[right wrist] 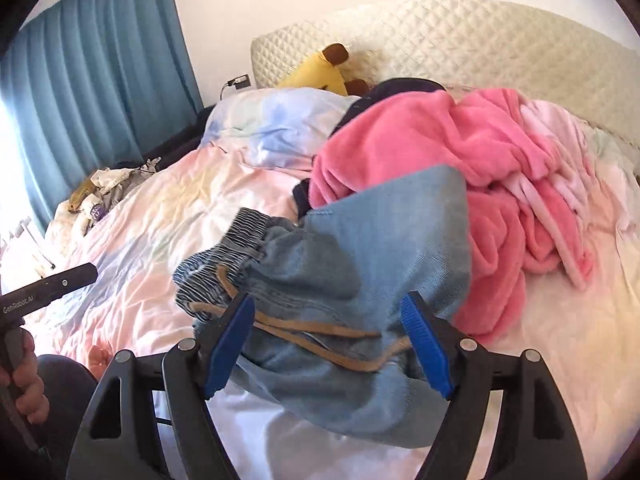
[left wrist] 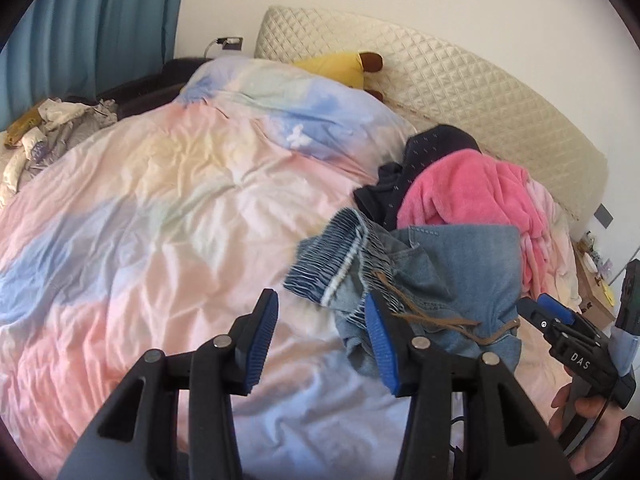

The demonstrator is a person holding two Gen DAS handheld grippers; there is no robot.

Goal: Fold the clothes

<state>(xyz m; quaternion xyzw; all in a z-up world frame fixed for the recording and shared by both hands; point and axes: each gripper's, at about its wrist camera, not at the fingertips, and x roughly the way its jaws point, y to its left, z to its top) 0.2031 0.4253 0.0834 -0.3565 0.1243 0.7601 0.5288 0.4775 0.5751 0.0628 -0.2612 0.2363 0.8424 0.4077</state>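
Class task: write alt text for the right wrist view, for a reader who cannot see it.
The open right gripper hangs over crumpled blue jeans on a pastel duvet, with a pink fleece garment behind them.

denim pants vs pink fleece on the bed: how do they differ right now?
The denim pants are pale blue woven cloth with a ribbed elastic waistband and a tan drawstring; the pink fleece is fluffy, with no cord in view.
The denim pants lie nearest the grippers, between the open fingers of the right gripper; the pink fleece sits behind them, toward the headboard.
Both are crumpled, unfolded, on the pastel duvet.
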